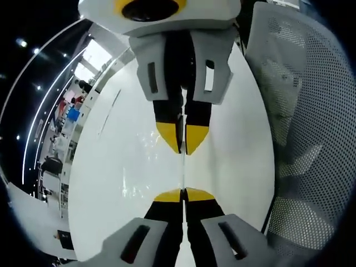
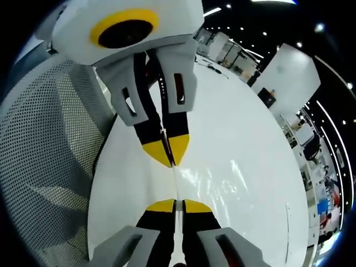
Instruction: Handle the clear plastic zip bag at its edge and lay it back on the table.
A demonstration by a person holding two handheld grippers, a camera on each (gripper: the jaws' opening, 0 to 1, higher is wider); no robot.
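Observation:
The clear plastic zip bag (image 1: 183, 169) hangs edge-on as a thin line between the two grippers, over the white table (image 1: 111, 167). Faint glints from its film show to the left. My left gripper (image 1: 183, 194) is shut on one end of the bag's edge. The right gripper (image 1: 183, 140) faces it from the top, shut on the other end. In the right gripper view, the bag (image 2: 176, 181) runs from my right gripper (image 2: 175, 206) up to the left gripper (image 2: 168, 151), with shiny wrinkles spreading right over the table (image 2: 250, 139).
A grey mesh chair back (image 1: 300, 111) stands at the table's edge, also seen as the chair (image 2: 50, 139). A far office area with desks (image 1: 67, 111) lies beyond the table. A white panel (image 2: 289, 72) stands at the back.

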